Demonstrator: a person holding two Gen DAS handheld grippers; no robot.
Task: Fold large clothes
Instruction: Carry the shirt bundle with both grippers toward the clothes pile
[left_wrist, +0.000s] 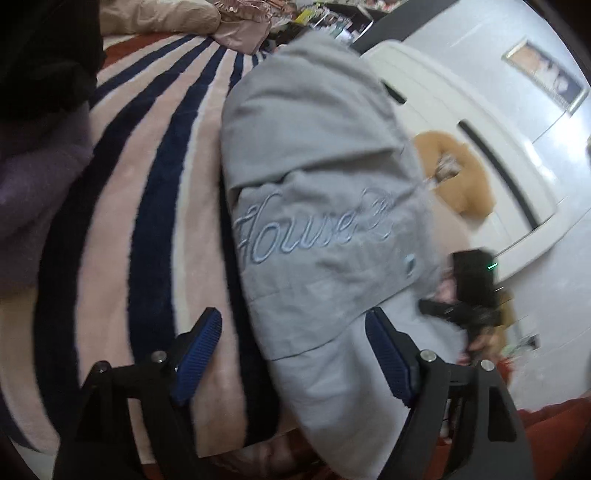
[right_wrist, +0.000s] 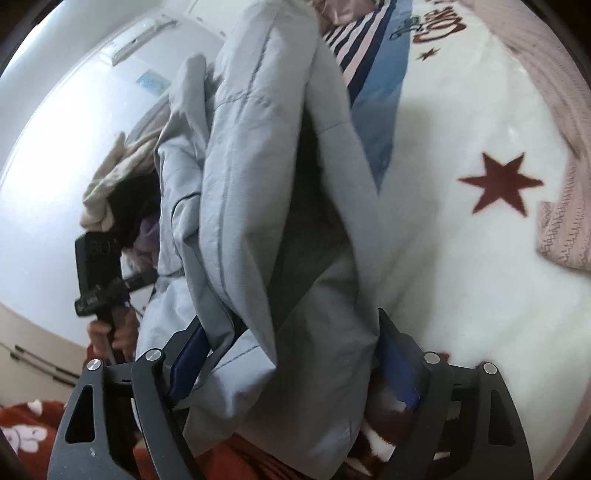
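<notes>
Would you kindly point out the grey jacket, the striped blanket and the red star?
grey jacket (left_wrist: 317, 206), left wrist view, on the embroidered lettering panel.
striped blanket (left_wrist: 155, 206), left wrist view, on a navy stripe.
red star (right_wrist: 500, 182), right wrist view, on its centre.

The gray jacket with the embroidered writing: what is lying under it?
Under the gray jacket lies a striped blanket, pink, white and navy. It shows only beside the jacket; anything directly beneath is covered.
</notes>
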